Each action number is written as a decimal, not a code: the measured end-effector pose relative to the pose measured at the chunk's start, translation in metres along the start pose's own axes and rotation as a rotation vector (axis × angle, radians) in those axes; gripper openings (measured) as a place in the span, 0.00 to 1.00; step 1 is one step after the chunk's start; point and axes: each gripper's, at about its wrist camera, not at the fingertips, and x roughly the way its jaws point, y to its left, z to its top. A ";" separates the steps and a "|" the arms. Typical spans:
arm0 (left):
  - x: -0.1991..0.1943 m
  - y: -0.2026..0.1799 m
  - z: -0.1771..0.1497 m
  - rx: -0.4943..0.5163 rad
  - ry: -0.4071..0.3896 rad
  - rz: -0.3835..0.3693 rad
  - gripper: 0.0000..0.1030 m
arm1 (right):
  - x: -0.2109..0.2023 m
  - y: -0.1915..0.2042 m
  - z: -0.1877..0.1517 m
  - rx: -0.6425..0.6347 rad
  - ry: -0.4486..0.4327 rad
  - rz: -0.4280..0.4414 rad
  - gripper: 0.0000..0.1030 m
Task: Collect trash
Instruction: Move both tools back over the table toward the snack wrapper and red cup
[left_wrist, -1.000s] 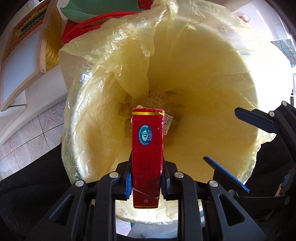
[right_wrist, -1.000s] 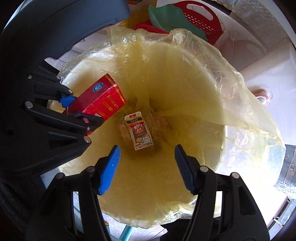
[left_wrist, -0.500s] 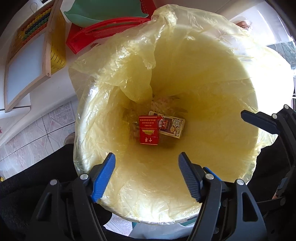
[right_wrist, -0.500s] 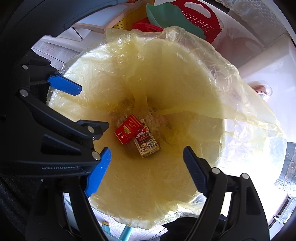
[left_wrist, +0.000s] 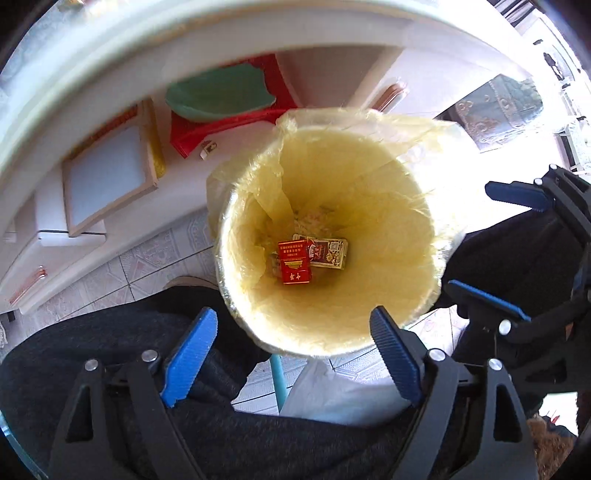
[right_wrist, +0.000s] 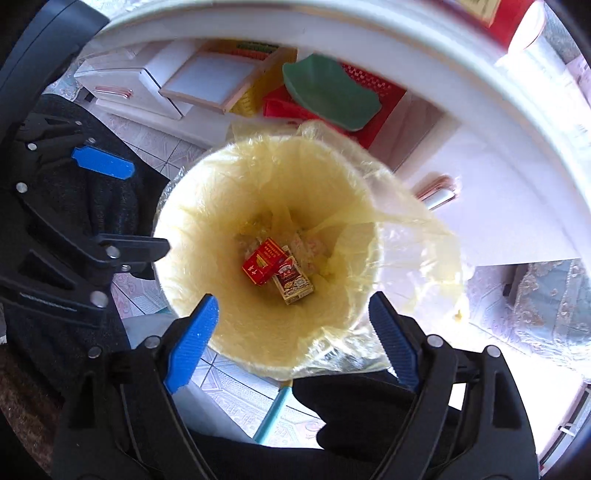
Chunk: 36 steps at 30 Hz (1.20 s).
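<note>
Down at the bottom of the lined bin (left_wrist: 413, 206) lie the two pieces of trash: a red cigarette pack (left_wrist: 293, 261) and, touching it and partly under its edge, a darker patterned pack (left_wrist: 328, 252), with some pale scraps behind them; the right wrist view shows the same pair, red pack (right_wrist: 264, 261) beside patterned pack (right_wrist: 293, 282). Both look like light, thin cardboard boxes, stiff enough to hold shape but easy to crush, with a smooth, probably slick finish; a hold across the two broad faces, near the middle, should suit them best, squeezed gently. The yellow bag (right_wrist: 413, 236) lining the bin is soft, loose film, bunched over the rim and sagging on one side, and it would likely snag on a finger that brushes it. Above the bin mouth, the left gripper (left_wrist: 291, 354) has its jaws opening wide with nothing between them, and the right gripper (right_wrist: 291, 339) likewise is opening and empty. The two tools sit near each other, each showing at the side of the other's view. Around the bin there is tiled floor, a person's dark-clothed legs (left_wrist: 110, 354) just beside it, a white table edge (left_wrist: 147, 55) overhead, and a red basket (left_wrist: 229, 125) with a green dish (left_wrist: 221, 96) stowed beneath, so the freest path appears to be straight up.
</note>
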 end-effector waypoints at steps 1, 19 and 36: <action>-0.019 0.000 -0.003 0.014 -0.017 -0.002 0.82 | -0.017 -0.001 0.000 -0.018 -0.020 -0.014 0.83; -0.305 0.029 0.071 0.198 -0.215 0.203 0.93 | -0.268 -0.065 0.088 -0.160 -0.296 -0.006 0.92; -0.303 0.054 0.141 0.274 -0.155 0.253 0.93 | -0.279 -0.113 0.160 -0.153 -0.308 -0.031 0.94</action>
